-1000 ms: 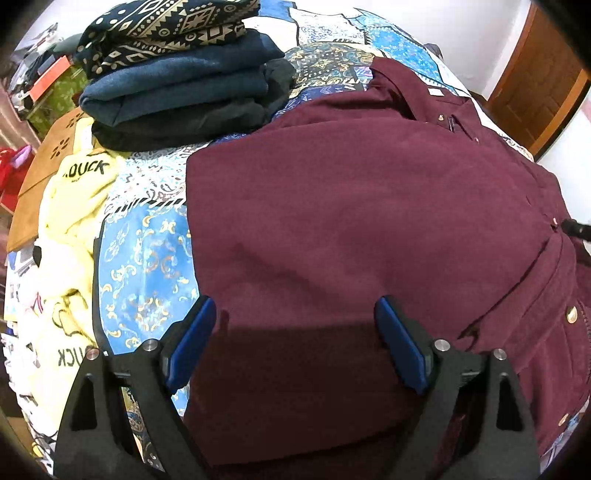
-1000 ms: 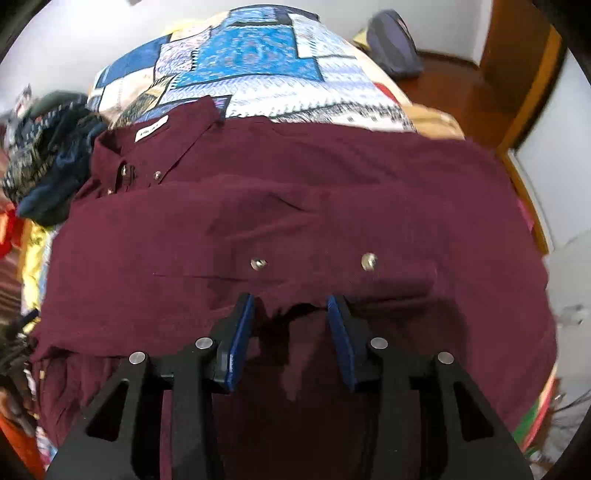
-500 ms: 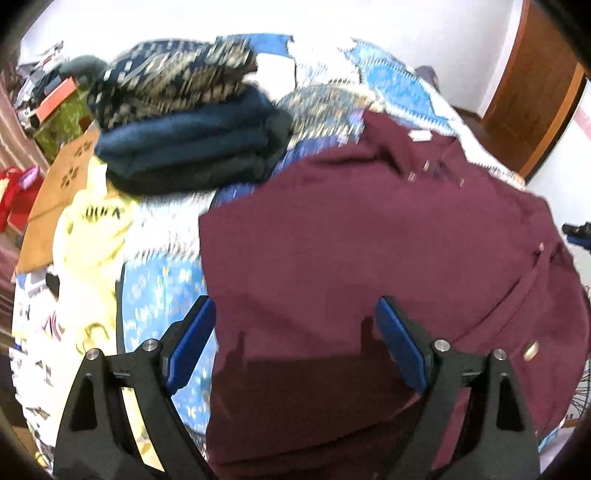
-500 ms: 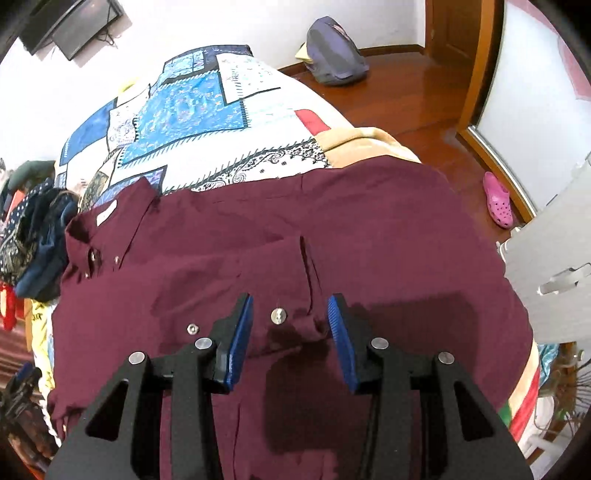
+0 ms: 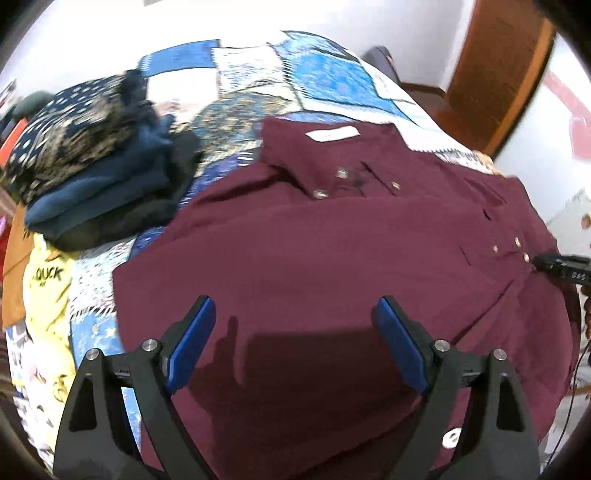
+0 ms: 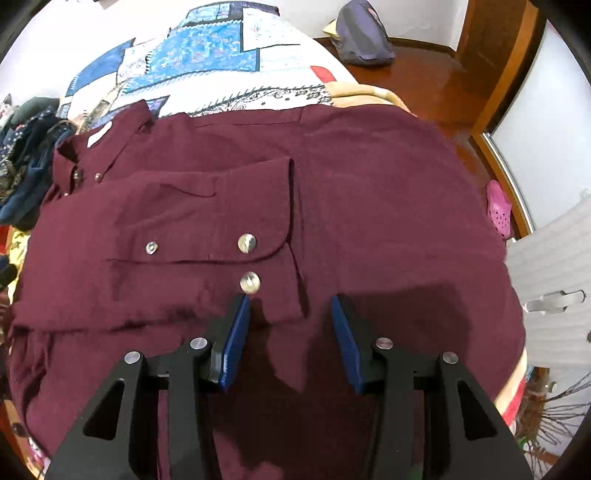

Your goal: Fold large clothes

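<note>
A large maroon button shirt (image 5: pixel 314 258) lies spread on the patchwork bed, collar at the far side with a white label. A sleeve with a buttoned cuff (image 6: pixel 229 236) is folded across its front in the right wrist view. My left gripper (image 5: pixel 295 343) is open and empty, held above the shirt's left part. My right gripper (image 6: pixel 291 332) is open and empty, just above the cuff's corner. The right gripper's tip also shows at the right edge of the left wrist view (image 5: pixel 561 267).
A stack of folded dark clothes (image 5: pixel 92 177) sits at the bed's far left, with a yellow printed garment (image 5: pixel 48 280) beside it. A grey bag (image 6: pixel 362 33) and a pink shoe (image 6: pixel 498 210) lie on the wooden floor. A white unit (image 6: pixel 554 288) stands on the right.
Both grippers have lifted back from the shirt, showing more of the bed. The right gripper's jaws have opened wider and the cuff now lies flat on the shirt.
</note>
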### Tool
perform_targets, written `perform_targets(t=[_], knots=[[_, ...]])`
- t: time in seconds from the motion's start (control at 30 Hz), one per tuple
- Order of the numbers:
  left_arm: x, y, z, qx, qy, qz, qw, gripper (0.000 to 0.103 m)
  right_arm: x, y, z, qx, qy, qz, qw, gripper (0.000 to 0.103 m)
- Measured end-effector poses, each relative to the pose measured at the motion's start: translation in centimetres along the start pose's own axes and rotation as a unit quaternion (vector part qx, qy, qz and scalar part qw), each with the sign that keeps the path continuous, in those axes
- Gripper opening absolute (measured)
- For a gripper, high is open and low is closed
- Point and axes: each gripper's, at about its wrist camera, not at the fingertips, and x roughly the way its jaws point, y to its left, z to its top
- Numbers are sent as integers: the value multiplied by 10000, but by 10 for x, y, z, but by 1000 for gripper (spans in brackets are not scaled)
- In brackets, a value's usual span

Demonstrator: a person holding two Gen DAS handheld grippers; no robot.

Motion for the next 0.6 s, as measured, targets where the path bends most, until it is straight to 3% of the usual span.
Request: perform_targets(t=[0.17,0.37,0.6], knots=[[12,-36,1,400,178,-100,9990,89,-31,-27,-5,260,-338,-247,9988,42],[17,-78,8,829,183,-147,9963,88,-60,-85,-13,1219,-698,-160,9900,43],[-4,-93,32,590,-200,-412,9972,89,-44,-145,-40,2365,-512,-64,9703,44]])
